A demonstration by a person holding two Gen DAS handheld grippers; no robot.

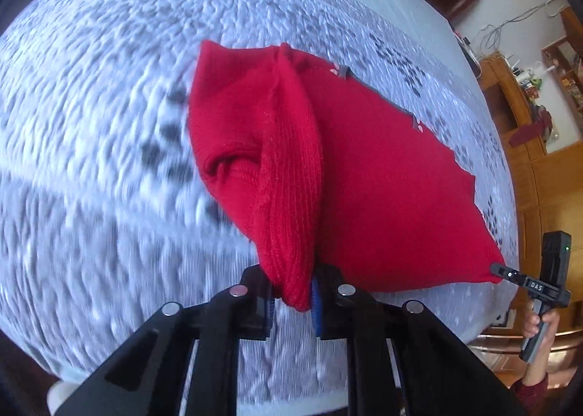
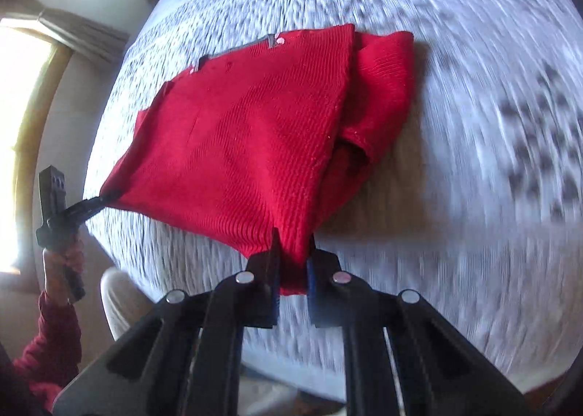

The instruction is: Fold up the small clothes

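Red knit sweater (image 1: 382, 179) is being lifted off the bedspread (image 1: 91, 160) mid-fold, left gripper (image 1: 295, 295) and right gripper (image 2: 291, 270) each clamped on a hem corner; next, carrying both corners across and laying them level.

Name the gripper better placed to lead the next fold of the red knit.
Hedged: neither clearly leads. The left gripper and right gripper each pinch a near corner of the red knit garment, stretched between them over the bedspread. The fold probably needs both carrying the near edge across together.

Both wrist views, blurry, overlook one red garment (image 1: 364, 175).
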